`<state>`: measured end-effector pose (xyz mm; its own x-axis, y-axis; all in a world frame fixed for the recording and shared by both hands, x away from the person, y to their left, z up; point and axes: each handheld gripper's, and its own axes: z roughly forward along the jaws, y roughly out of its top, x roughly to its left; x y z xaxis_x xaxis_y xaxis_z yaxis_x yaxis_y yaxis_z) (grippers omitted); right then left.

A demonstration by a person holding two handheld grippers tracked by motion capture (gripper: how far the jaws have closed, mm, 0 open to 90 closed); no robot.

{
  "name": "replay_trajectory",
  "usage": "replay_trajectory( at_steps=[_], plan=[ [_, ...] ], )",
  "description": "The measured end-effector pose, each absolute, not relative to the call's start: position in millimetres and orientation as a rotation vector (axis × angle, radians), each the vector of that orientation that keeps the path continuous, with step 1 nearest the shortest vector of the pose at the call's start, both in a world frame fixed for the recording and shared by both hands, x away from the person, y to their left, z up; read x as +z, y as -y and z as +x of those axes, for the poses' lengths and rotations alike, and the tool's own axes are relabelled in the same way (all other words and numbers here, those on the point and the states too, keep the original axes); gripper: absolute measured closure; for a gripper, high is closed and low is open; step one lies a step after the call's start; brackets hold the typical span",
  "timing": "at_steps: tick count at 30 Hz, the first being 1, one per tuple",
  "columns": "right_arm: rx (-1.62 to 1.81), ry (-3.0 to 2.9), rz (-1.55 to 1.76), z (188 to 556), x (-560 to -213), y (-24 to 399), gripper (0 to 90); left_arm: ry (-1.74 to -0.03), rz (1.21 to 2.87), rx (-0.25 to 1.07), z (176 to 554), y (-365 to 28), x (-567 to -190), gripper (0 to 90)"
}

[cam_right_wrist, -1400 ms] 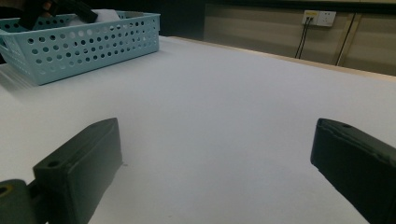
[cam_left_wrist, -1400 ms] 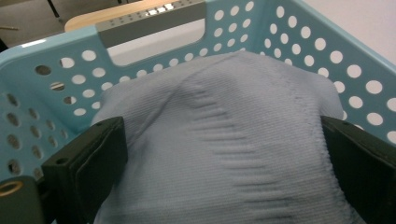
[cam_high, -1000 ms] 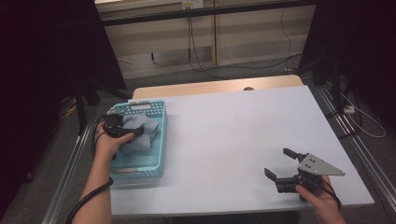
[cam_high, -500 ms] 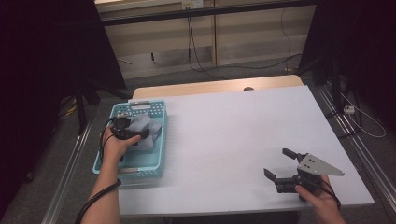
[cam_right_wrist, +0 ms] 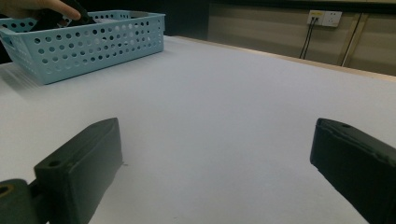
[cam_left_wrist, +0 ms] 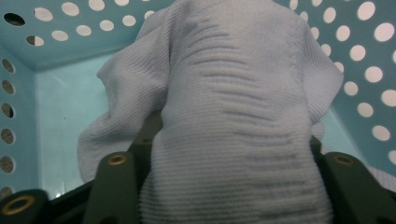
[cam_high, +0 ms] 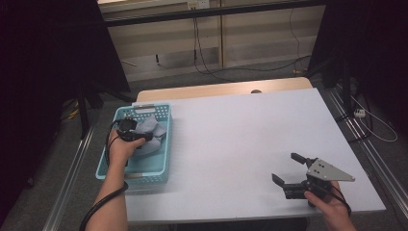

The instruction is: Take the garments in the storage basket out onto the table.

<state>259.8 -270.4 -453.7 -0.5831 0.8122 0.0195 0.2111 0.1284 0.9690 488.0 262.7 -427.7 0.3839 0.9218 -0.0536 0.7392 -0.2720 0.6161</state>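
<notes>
Cloth (cam_high: 150, 131), pale grey and crumpled, lies in the blue basket (cam_high: 163, 159) at the surface's (cam_high: 240, 139) left edge; from above, my left gripper (cam_high: 144, 138) is down in it, having moved farther into the basket than a second ago. My right gripper (cam_high: 291, 169) hovers near the right corner, jaws wide apart, unchanged.

Through the left gripper view, my jaws are clamped on the knitted cloth (cam_left_wrist: 233, 116), basket wall (cam_left_wrist: 60, 93) behind.

Right gripper view: jaws spread, bare surface (cam_right_wrist: 224, 116) between, basket (cam_right_wrist: 84, 44) far left.

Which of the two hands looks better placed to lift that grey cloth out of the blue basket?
Left: the left gripper is inside the basket, jaws around the cloth. The right gripper hangs open over bare table.
</notes>
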Motion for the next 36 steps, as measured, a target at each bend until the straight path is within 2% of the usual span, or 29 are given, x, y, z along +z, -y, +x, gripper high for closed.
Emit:
replay_trajectory(
  at_steps=[5, 15, 28, 36],
  plan=[
    [1.482, -1.872, 0.99, 260, -453, 272, 1.6, -1.432, 2.135, 0.424, 492, -258, -421, 49.5],
    [1.475, -1.867, 0.996, 259, -454, 275, 1.6, -1.463, 2.134, 0.312, 490, -268, -390, 52.1],
    [1.457, -1.861, 1.011, 260, -454, 277, 1.5, -1.284, 2.218, 0.331, 472, -260, -302, 51.9],
    [1.455, -1.864, 1.007, 261, -454, 275, 1.5, -1.189, 2.185, 0.254, 466, -238, -262, 51.3]
  ],
)
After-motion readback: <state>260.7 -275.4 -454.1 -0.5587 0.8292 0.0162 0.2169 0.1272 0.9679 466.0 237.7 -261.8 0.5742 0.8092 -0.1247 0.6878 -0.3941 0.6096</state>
